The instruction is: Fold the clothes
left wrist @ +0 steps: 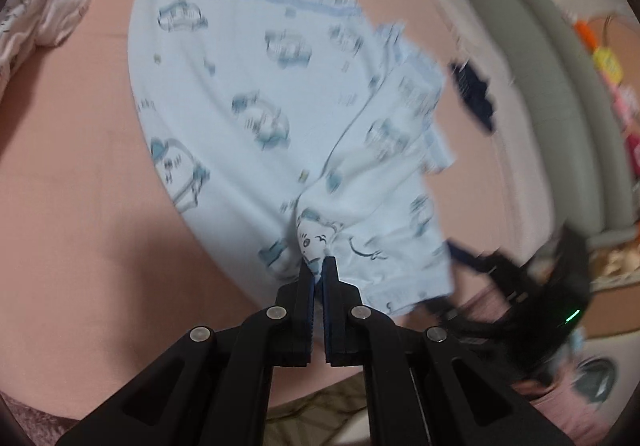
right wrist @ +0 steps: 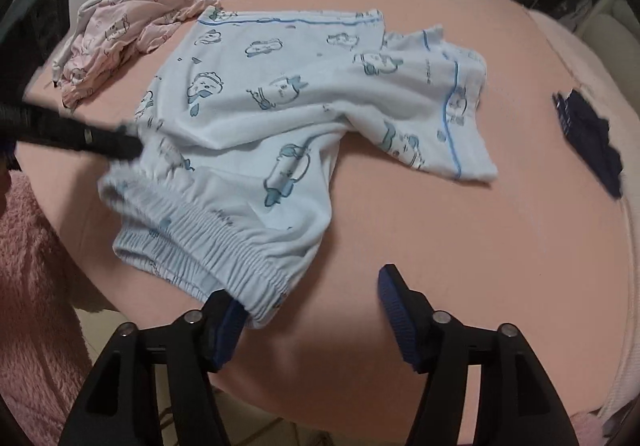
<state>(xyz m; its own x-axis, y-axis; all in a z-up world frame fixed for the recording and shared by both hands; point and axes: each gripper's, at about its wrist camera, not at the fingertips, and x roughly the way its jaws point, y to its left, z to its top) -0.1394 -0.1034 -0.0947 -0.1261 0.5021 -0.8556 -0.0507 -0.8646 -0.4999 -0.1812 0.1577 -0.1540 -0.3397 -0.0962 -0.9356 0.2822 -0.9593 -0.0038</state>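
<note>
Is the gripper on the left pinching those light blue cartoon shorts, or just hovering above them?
Touching. In the left wrist view, the left gripper has its jaws closed on a bunched fold of the blue shorts, with cloth pinched between the pads.

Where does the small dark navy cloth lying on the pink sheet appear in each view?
Left wrist view: dark navy cloth at the right, beyond the light blue printed shorts.
Right wrist view: at the far right edge, apart from the shorts.
Shared landmark: the shorts.
</note>
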